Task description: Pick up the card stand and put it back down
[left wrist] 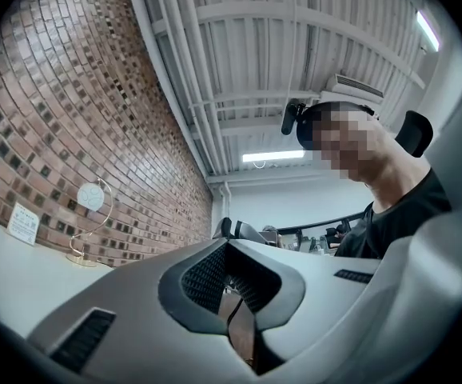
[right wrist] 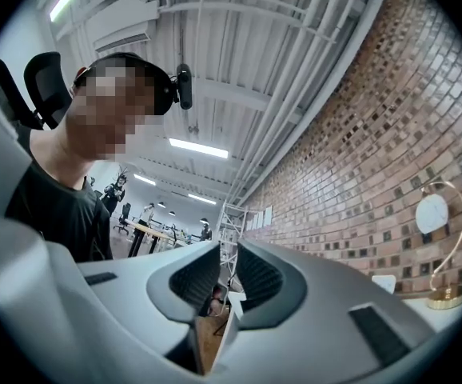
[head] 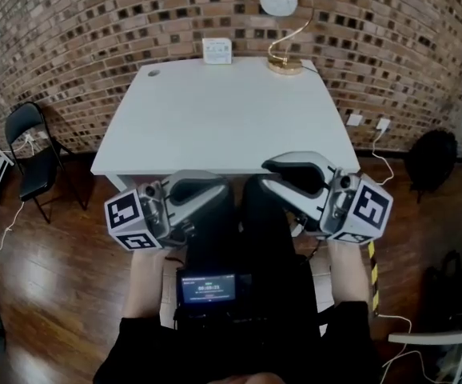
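Observation:
The card stand [head: 217,51], a small white upright card, stands at the far edge of the white table [head: 215,126]. It also shows far off in the left gripper view [left wrist: 23,222] and the right gripper view [right wrist: 383,282]. Both grippers hang in front of my body, below the table's near edge and well short of the stand. My left gripper [head: 219,192] [left wrist: 229,250] points right, its jaws a narrow gap apart and empty. Facing it, my right gripper [head: 269,174] [right wrist: 227,254] points left, also slightly open with nothing between its ribbed pads.
A gold arc lamp [head: 283,30] with a white globe stands at the table's far right corner. A black folding chair [head: 31,146] is left of the table; a dark bag [head: 431,158] and cables lie at the right. A brick wall runs behind.

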Motion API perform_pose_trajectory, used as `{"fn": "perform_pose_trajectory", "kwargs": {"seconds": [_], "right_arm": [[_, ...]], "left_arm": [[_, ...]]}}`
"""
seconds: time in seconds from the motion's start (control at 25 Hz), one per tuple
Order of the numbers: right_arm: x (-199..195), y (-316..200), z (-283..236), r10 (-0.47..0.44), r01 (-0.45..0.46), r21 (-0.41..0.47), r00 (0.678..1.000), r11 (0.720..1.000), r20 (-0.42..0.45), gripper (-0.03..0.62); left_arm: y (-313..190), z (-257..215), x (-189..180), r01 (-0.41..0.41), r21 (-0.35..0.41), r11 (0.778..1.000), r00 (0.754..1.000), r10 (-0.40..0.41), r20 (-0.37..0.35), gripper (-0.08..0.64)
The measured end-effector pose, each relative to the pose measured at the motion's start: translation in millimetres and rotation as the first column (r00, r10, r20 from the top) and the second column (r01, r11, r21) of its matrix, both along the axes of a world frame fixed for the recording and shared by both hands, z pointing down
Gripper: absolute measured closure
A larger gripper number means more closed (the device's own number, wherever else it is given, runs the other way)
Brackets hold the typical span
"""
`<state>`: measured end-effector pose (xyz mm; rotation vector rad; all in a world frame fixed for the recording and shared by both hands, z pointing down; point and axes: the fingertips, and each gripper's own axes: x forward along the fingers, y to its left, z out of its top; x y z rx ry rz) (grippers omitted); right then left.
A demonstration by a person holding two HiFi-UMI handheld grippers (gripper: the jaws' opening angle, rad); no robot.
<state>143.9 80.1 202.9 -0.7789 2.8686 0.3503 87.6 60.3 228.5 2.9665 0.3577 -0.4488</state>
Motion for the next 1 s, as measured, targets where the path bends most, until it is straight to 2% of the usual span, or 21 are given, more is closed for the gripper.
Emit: {"fn": "perform_pose_trajectory", "kwargs": {"seconds": [0.16,0.52,1.0], "right_arm": [[7.5,6.0,-5.9,0.011,-0.012,0.016,1.000,1.000,0.011,0.517],[13.1,8.5,-11.7,0.015,-0.016,0.030,1.000,0.999,0.016,0.517],[12.5,2.3,-7.3,0.017,-0.017,0.013,1.000,1.000,0.013,0.517]], "left_arm": [[3.5,-0.5,-1.1,-0.001,-0.001,1.000,1.000,0.001,-0.004,0.566],[5.7,-0.2,-0.7,0.001,0.002,1.000,1.000,-0.001,0.004,0.566],[3.6,-0.2,-1.9,0.003,0.002,1.000,1.000,-0.003,0.006,0.566]]}}
